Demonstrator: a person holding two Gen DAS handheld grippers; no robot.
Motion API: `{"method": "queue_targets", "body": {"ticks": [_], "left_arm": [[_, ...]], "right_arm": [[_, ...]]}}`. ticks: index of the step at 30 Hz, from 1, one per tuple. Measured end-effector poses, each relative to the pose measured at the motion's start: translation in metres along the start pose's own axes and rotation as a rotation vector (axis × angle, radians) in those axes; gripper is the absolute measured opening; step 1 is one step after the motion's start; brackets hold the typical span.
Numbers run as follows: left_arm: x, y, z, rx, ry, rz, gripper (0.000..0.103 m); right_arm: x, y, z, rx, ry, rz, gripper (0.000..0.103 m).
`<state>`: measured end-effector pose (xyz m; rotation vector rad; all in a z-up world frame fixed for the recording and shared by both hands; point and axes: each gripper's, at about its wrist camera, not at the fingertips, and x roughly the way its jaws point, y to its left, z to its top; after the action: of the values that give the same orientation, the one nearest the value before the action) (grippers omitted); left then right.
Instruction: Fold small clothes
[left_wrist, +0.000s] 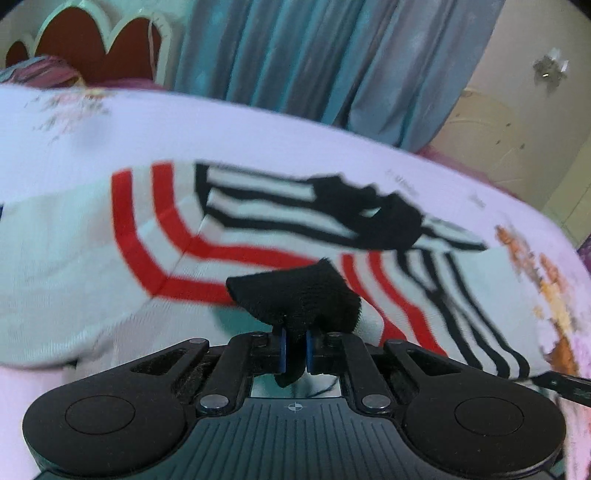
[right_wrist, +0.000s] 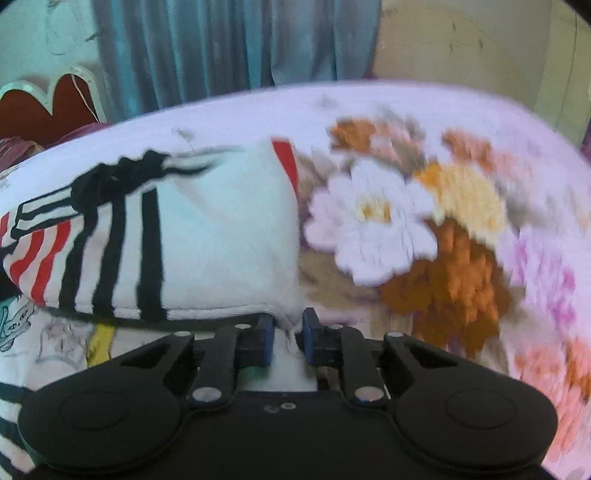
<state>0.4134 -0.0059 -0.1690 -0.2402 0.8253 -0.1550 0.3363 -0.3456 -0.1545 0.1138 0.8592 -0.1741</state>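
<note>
both grippers pinched on the striped garment, fold set-up

the white garment (left_wrist: 92, 266) with red and black stripes lies on a floral blanket (right_wrist: 424, 229). left gripper (left_wrist: 294, 350): jaws nearly closed, clamped on a black knit edge (left_wrist: 295, 291), probably a cuff or collar. right gripper (right_wrist: 287, 341): jaws narrow, white hem corner (right_wrist: 288, 321) pinched between them. two grips on one near edge, likely so it lifts evenly for folding over.

A floral blanket (right_wrist: 424, 236) (blurred) lies before blue curtains (left_wrist: 295, 51).
</note>
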Motion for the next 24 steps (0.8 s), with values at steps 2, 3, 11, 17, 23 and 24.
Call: {"method": "queue_targets", "body": {"ticks": [2,3,11,17,23,24], "left_arm": [[0.001,0.001,-0.003,0.012,0.004,0.010,0.009],[0.000,-0.002,-0.003,0.032,0.005,0.017,0.009],[-0.040,0.000,0.002,0.031,-0.087,0.090,0.079],[-0.026,-0.016,0.014,0.030,-0.088,0.059,0.079],[0.011,-0.031,0.004,0.114,0.000,0.120,0.079],[0.016,-0.028,0.001,0.107,0.011,0.119,0.079]], "right_arm": [[-0.003,-0.002,-0.003,-0.018,0.012,0.020,0.015],[-0.007,-0.002,-0.003,-0.029,0.014,0.028,0.018],[-0.033,-0.023,0.015,0.064,-0.060,0.110,0.042],[0.007,-0.025,0.050,0.101,-0.048,0.124,0.042],[0.049,-0.018,0.078,0.135,-0.035,0.143,0.042],[0.055,-0.016,0.083,0.135,-0.035,0.146,0.041]]}}
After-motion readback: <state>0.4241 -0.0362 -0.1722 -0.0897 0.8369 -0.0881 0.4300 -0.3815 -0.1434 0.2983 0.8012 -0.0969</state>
